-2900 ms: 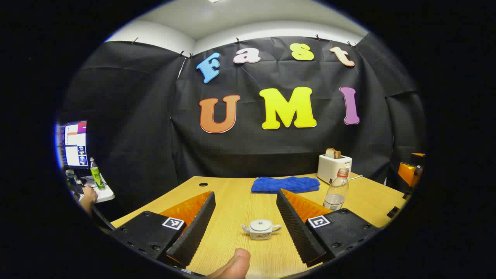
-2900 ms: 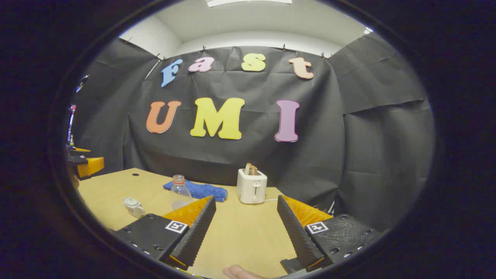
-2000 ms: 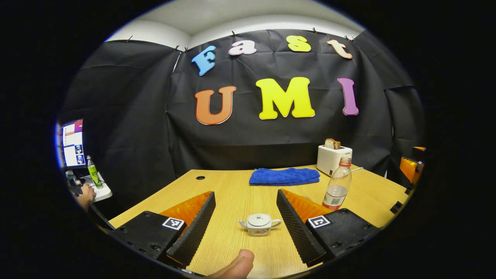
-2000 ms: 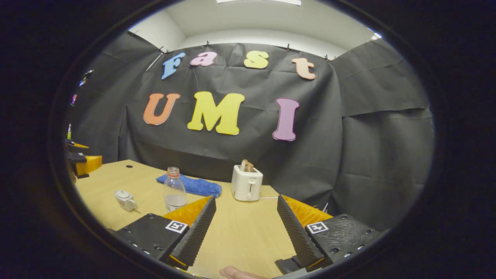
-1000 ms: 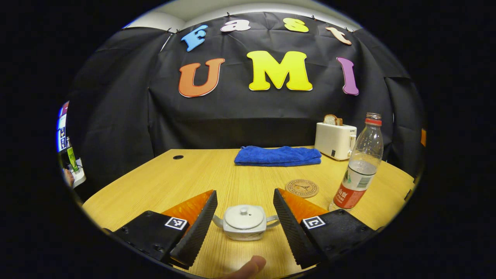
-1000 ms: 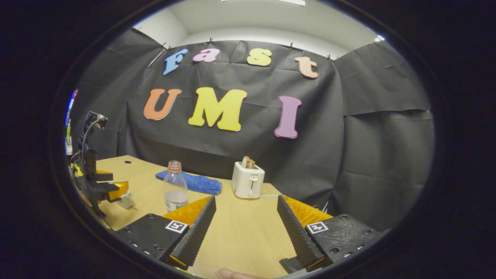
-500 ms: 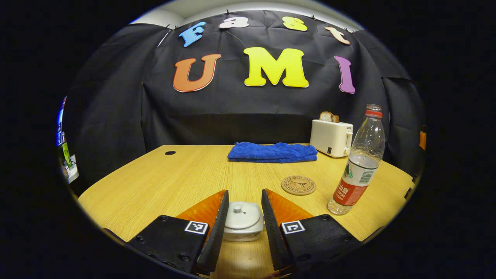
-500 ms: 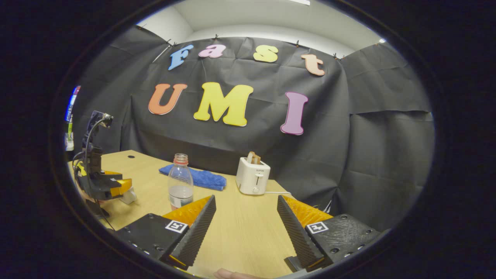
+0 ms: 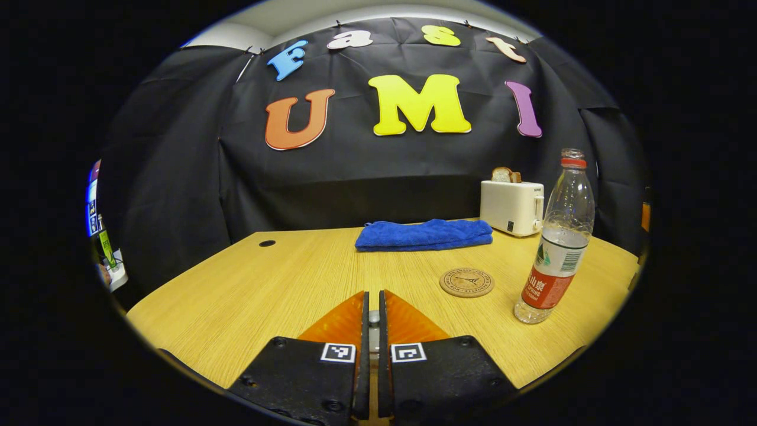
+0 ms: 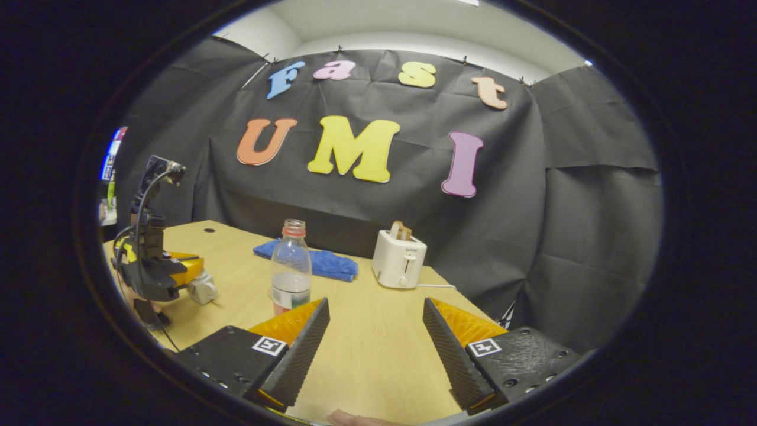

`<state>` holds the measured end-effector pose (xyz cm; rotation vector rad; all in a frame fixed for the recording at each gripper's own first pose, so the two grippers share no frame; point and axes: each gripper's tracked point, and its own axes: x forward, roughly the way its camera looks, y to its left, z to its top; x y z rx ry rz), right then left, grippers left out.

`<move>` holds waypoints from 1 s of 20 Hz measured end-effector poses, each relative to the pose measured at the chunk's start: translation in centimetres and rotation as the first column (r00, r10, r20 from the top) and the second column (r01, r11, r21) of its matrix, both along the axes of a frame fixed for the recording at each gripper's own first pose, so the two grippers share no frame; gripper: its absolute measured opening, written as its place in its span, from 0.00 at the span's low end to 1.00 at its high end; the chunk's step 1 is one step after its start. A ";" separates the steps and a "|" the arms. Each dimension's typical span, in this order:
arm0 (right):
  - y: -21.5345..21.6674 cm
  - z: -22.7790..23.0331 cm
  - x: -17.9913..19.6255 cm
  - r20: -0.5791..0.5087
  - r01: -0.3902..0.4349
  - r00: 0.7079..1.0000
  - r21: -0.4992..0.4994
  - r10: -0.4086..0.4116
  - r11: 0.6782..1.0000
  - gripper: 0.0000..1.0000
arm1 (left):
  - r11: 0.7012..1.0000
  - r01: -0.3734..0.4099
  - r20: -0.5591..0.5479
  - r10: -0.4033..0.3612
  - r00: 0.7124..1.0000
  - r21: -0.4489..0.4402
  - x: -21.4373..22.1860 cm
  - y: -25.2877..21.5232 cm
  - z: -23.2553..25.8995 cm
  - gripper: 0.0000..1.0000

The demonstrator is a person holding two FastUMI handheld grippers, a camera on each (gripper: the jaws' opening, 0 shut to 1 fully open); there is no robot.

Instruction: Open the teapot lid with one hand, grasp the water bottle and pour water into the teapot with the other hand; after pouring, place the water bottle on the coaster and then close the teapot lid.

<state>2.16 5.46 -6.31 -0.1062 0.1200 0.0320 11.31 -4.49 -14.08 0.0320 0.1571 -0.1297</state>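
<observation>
Wooden table (image 9: 266, 284), teapot (image 10: 203, 288) mostly hidden

A staged recording booth inside an office or lab room is shown, not a lived-in home. Black cloth (image 10: 532, 195) is clipped up as a backdrop on all sides, and a plain white wall and ceiling (image 10: 414, 23) are seen above it. A light wooden desk (image 9: 266, 284) with a round cable hole (image 9: 267, 243) is dressed with household props: a white toaster holding a slice of bread (image 9: 512, 206), a folded blue towel (image 9: 423, 234) and a round brown coaster (image 9: 466, 282). At the far left edge, a lit computer screen (image 9: 92, 198) is glimpsed on a side table, where a green bottle (image 9: 107, 247) is also set.
</observation>
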 end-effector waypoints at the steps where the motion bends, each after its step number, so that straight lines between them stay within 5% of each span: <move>1: 0.9 -0.5 0.0 -0.008 -0.020 1.000 0.007 0.020 1.000 0.95 | 1.000 -0.001 0.002 0.001 1.000 0.001 -0.2 0.1 0.1 0.06; 11: 6.8 -2.7 1.3 -0.010 -0.150 0.988 0.114 0.152 0.982 0.98 | 0.999 0.015 0.042 -0.012 0.999 -0.051 -2.7 0.8 4.5 0.04; 20: 9.8 -3.1 6.6 0.061 -0.183 0.982 0.107 0.178 0.977 0.98 | 0.997 -0.012 0.001 0.012 1.000 -0.080 -5.8 4.6 7.8 0.04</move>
